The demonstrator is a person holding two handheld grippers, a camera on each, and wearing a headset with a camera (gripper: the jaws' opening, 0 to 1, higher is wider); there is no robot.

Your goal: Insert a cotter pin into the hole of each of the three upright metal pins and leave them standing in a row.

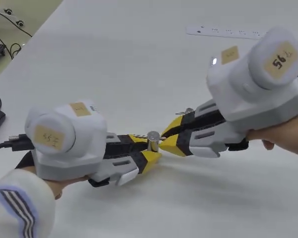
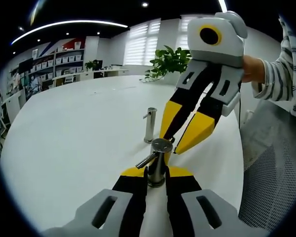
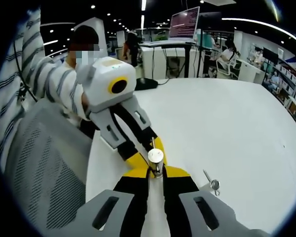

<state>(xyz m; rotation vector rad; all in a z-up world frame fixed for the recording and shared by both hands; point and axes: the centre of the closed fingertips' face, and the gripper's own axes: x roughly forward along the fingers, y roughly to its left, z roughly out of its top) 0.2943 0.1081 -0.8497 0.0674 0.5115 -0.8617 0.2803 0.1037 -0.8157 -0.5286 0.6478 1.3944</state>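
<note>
Keeping the metal pin (image 2: 158,165) upright near the worktop (image 2: 64,148) edge matters most. The left gripper (image 2: 157,174) has its fingers closed on the shaft, so the right gripper (image 2: 170,146) should, I judge, push the cotter pin (image 2: 144,160) straight along the hole; whether its fingers pinch it I cannot tell. The left gripper view shows a second pin (image 2: 150,124) standing beyond; the right gripper view, a loose cotter pin (image 3: 210,181) lying flat.

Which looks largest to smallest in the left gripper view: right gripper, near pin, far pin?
1. right gripper
2. near pin
3. far pin
The near pin may look larger than the far pin only because it is nearer; true sizes may match.
</note>
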